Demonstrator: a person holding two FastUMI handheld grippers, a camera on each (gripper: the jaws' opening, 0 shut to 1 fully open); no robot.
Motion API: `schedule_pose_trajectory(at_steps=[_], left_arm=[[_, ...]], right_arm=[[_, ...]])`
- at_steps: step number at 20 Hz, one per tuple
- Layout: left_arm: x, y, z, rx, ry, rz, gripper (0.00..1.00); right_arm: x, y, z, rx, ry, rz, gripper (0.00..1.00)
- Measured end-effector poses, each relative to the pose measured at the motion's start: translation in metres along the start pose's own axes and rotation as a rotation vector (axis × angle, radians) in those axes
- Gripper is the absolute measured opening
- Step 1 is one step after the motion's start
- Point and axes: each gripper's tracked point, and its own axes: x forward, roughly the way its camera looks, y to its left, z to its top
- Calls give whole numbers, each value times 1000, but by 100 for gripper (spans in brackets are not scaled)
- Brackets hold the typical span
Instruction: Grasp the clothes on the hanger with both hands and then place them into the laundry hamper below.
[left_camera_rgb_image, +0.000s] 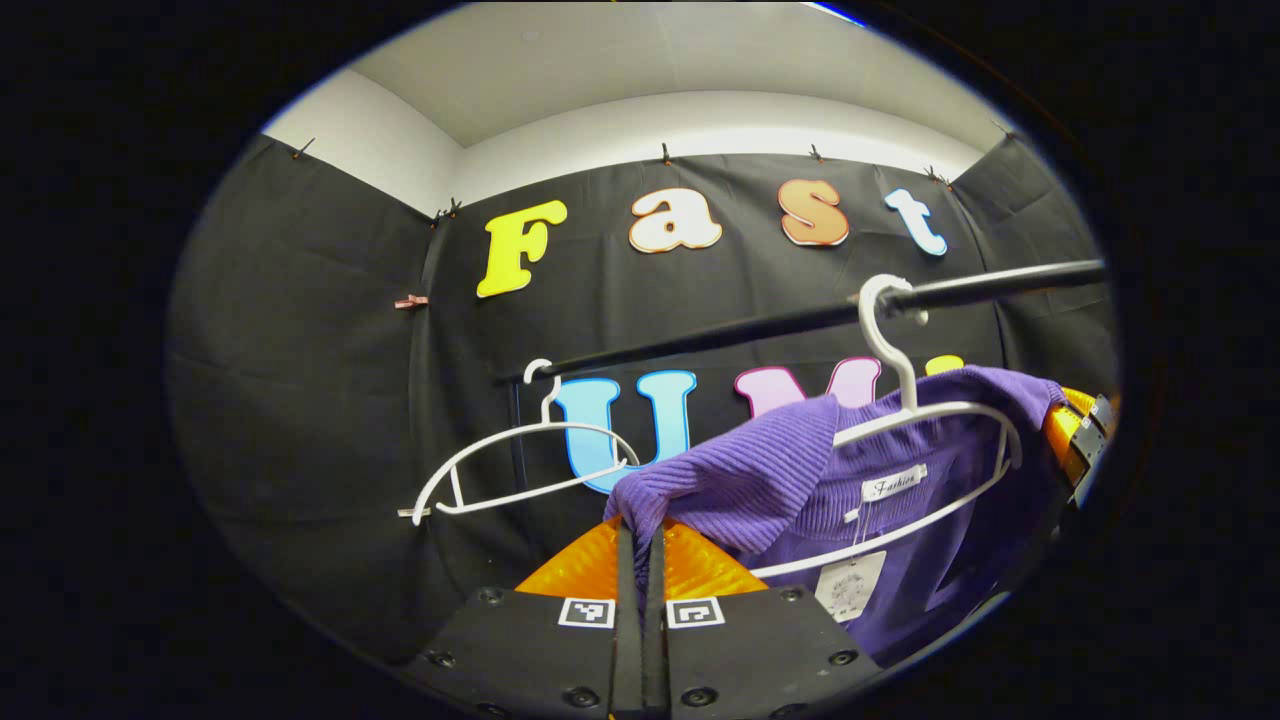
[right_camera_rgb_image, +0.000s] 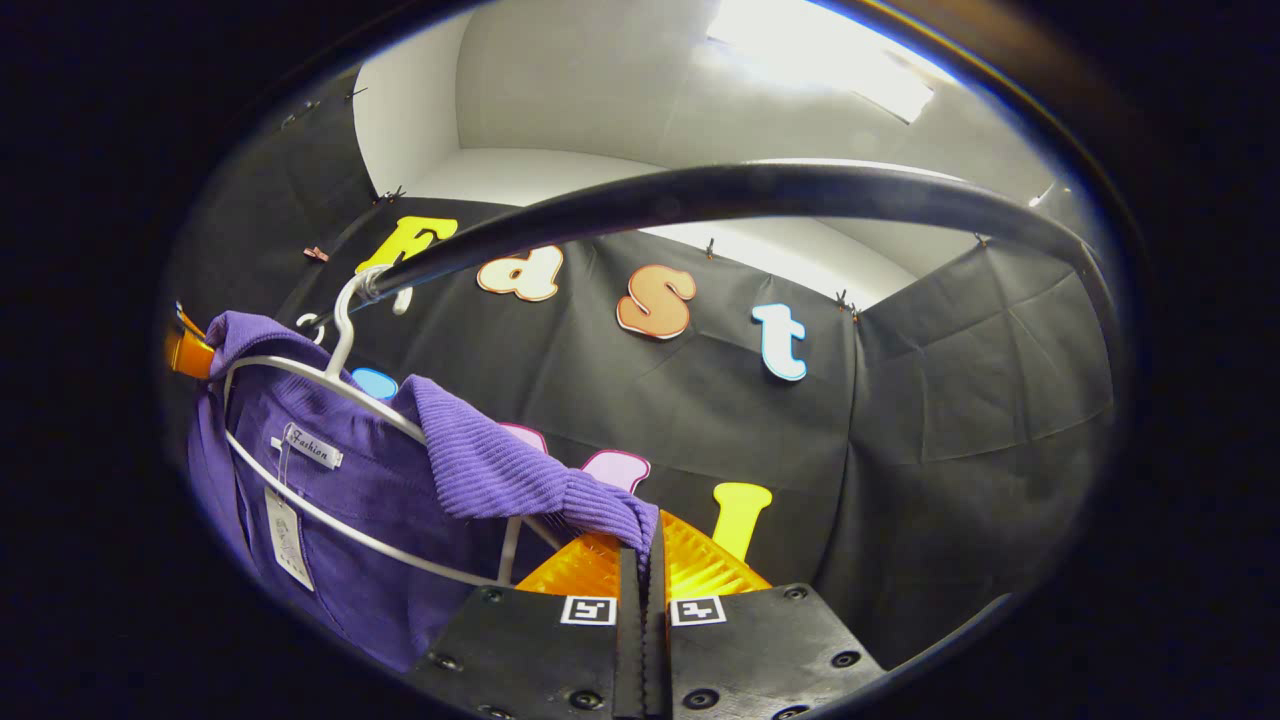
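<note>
With each shoulder pinched, the left gripper (left_camera_rgb_image: 640, 540) and right gripper (right_camera_rgb_image: 640, 545) hold the purple sweater (left_camera_rgb_image: 800, 470) just ahead. That grip should free it from the hanger (left_camera_rgb_image: 930, 420).

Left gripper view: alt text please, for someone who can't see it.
The left gripper is shut on a shoulder of a purple sweater that hangs on a white hanger from a black rail. An empty white hanger hangs beside it.
</note>
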Motion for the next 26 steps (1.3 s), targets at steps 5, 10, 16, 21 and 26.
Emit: schedule_pose_trajectory(at_steps=[5,10,16,21,26], left_arm=[[7,1,36,33,-68,-17,5],[21,-6,46,9,-60,-54,5],[26,-16,21,43,-4,-77,5],[28,4,8,25,42,-54,5],[21,10,6,23,66,-68,5]], right_arm=[[19,-19,6,-15,-40,-74,5],[42,-19,-31,-58,-4,-93,5],[41,8,-130,-6,195,-40,7],[17,54,-154,58,269,78,5],[13,76,-164,131,312,127,5]])
